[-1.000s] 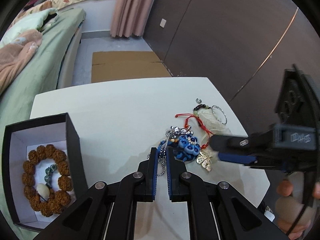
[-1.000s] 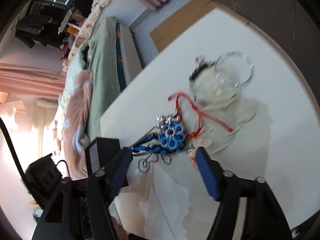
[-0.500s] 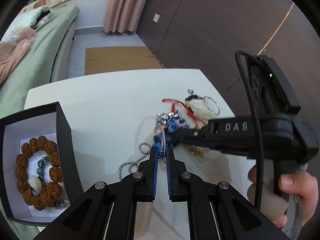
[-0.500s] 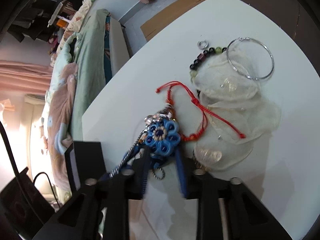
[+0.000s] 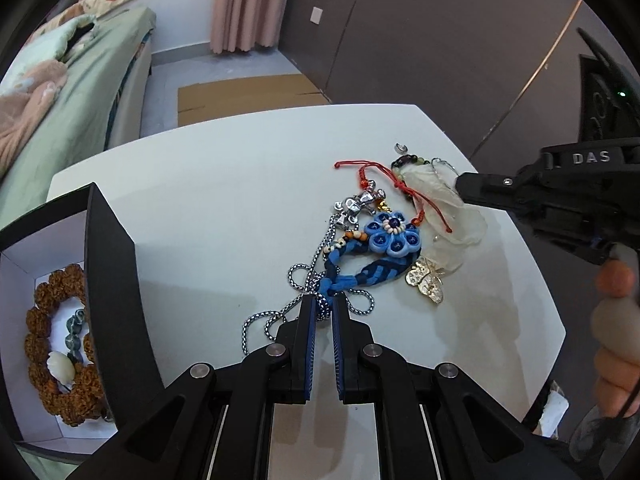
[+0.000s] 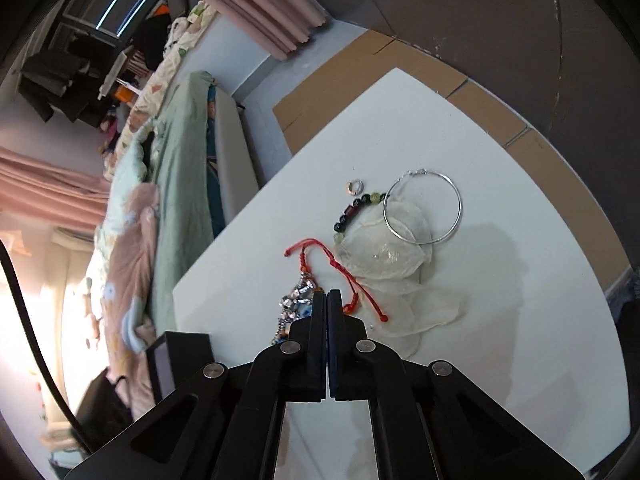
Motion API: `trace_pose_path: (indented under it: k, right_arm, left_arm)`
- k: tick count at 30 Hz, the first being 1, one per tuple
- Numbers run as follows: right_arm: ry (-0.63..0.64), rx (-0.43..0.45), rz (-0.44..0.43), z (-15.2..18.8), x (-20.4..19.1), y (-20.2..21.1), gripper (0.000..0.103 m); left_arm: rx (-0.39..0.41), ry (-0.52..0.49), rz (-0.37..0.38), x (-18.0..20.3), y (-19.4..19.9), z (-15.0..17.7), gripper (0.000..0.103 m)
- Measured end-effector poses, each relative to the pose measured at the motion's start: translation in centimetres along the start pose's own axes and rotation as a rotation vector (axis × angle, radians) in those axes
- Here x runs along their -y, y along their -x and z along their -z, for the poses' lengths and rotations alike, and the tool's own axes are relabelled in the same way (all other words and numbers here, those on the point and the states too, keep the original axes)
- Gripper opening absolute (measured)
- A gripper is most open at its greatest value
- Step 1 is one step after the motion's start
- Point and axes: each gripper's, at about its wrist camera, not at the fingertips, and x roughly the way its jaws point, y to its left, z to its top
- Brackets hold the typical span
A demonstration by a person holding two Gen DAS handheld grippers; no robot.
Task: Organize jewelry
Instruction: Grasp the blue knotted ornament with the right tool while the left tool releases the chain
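Note:
On the white table point(image 5: 224, 184) lies a tangle of jewelry. My left gripper point(image 5: 322, 306) is shut on the knotted end of the blue braided bracelet point(image 5: 394, 236) with its blue flower. A silver rope chain point(image 5: 298, 280) loops under that end. Beside it lie a gold butterfly charm point(image 5: 426, 280), a red cord point(image 6: 340, 264) and silver charms point(image 6: 298, 298). My right gripper point(image 6: 328, 294) is shut with nothing visible between its pads. It hangs over the sheer pouches point(image 6: 384, 256) at the right of the left wrist view point(image 5: 460, 190).
A black box point(image 5: 108, 280) with a white inside stands at the table's left edge. It holds a brown bead bracelet point(image 5: 40, 360). A silver bangle point(image 6: 456, 216), a dark bead string point(image 6: 356, 208) and a small ring point(image 6: 355, 186) lie at the far end. A bed point(image 5: 80, 92) stands beyond.
My right gripper has closed from wide open and drawn back off the blue flower toward the pouches. The left gripper has stayed shut on the bracelet, and the chain now lies spread out.

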Motion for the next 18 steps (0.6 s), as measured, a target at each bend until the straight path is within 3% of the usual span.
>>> trace_pose_path:
  k: [3, 6, 7, 8, 10, 16, 18]
  right_arm:
    - [0.024, -0.017, -0.001, 0.1, -0.4, 0.1, 0.002]
    - [0.047, -0.108, -0.008, 0.7, -1.2, -1.3, 0.005]
    - [0.059, -0.131, -0.003, 1.0, -1.4, -1.7, 0.018]
    - [0.07, -0.149, 0.003, 1.3, -1.6, -2.2, 0.041]
    - [0.078, -0.153, 0.013, 1.7, -1.9, -2.7, 0.059]
    - [0.166, -0.127, 0.085, 2.2, -3.2, -3.5, 0.058]
    - [0.2, -0.136, 0.114, 2.5, -3.6, -4.3, 0.047]
  left_arm:
    - [0.002, -0.001, 0.002, 0.0, -0.1, -0.1, 0.008]
    - [0.008, 0.013, 0.017, -0.1, 0.1, -0.2, 0.008]
    - [0.011, 0.014, 0.022, 0.0, 0.2, -0.3, 0.008]
    - [0.013, 0.013, 0.023, 0.1, 0.2, -0.3, 0.008]
    - [0.015, 0.009, 0.025, 0.2, 0.3, -0.3, 0.008]
    - [0.014, 0.01, 0.033, 0.2, 0.4, -0.2, 0.008]
    - [0.014, 0.015, 0.035, 0.1, 0.4, -0.2, 0.008]
